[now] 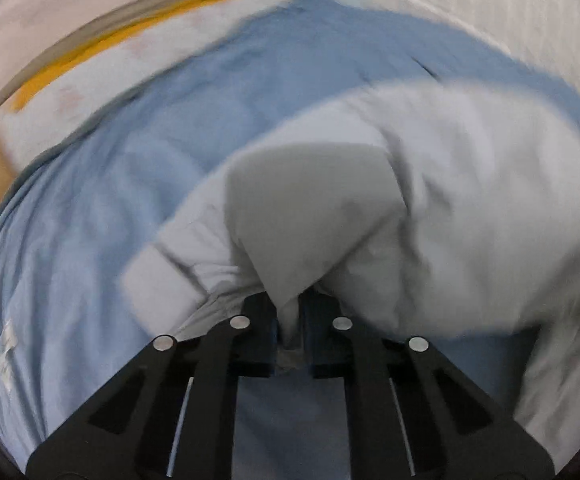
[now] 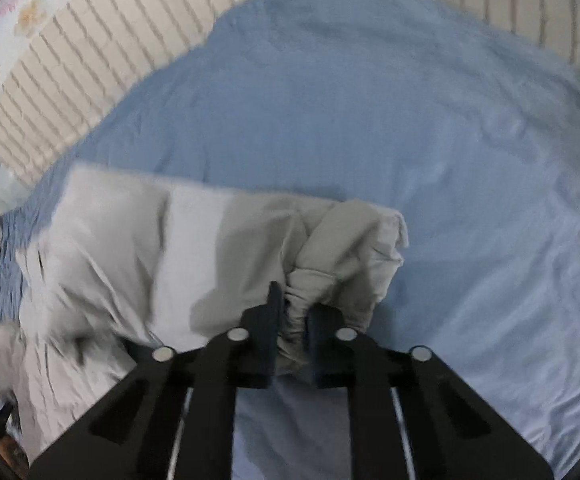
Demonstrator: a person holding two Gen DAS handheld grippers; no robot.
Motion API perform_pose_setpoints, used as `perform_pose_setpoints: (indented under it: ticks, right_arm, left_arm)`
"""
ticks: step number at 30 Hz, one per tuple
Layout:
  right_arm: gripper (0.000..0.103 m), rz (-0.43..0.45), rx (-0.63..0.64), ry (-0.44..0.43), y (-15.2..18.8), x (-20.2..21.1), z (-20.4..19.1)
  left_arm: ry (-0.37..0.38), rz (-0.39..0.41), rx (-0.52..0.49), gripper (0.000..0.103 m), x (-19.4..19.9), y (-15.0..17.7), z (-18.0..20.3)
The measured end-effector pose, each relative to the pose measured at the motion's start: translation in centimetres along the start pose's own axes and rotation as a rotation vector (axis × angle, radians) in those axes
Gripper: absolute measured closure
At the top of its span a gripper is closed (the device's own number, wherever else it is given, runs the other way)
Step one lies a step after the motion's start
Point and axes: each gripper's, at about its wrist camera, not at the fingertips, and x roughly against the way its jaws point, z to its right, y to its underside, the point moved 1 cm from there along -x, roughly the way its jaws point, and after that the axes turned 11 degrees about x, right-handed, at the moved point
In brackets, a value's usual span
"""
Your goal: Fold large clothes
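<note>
Both claws were clamped on cloth, jaws drawn together. Left claw (image 1: 288, 320) pinched a fold of the white shirt (image 1: 429, 208), its cuff (image 1: 158, 284) trailing left over the blue sheet (image 1: 90, 240). Right claw (image 2: 294, 326) gripped a gathered bunch of the same shirt (image 2: 138, 248), which lay spread leftward on the sheet (image 2: 409, 120). Striped bedding (image 2: 70, 80) showed at upper left.

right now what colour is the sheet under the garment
Light blue sheet, plain; clearest in the right wrist view.
</note>
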Motion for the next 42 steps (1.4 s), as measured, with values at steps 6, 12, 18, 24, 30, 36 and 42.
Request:
perform_pose_setpoints:
  ticks: [6,12,18,24,30,36,42]
  right_arm:
    - [0.097,0.329,-0.151,0.256,-3.3,12.2,7.2]
    - [0.090,0.011,-0.196,0.269,1.8,5.0,13.8]
    - [0.036,0.030,-0.422,0.304,3.5,6.5,17.4]
    - [0.015,0.050,-0.218,0.088,1.7,5.8,10.8]
    - [0.015,-0.106,-0.040,0.048,3.9,0.2,7.7]
    - [0.015,-0.229,0.024,0.048,5.4,-1.5,6.2]
    - [0.015,-0.311,0.147,0.074,8.0,-3.8,4.7]
  left_arm:
    - [0.060,0.032,0.259,0.088,3.1,-3.4,-8.7]
    - [-0.067,-0.014,0.253,0.043,1.9,-1.0,-6.9]
    - [0.052,0.085,0.413,0.009,9.6,-0.9,-9.7]
    - [0.274,0.045,0.343,0.003,15.3,1.5,-6.2]
    - [0.396,-0.015,0.027,0.003,16.7,5.3,1.9]
    - [0.544,0.121,-0.253,0.003,20.6,8.3,10.0]
    - [0.522,0.088,-0.319,0.003,17.4,9.2,13.5]
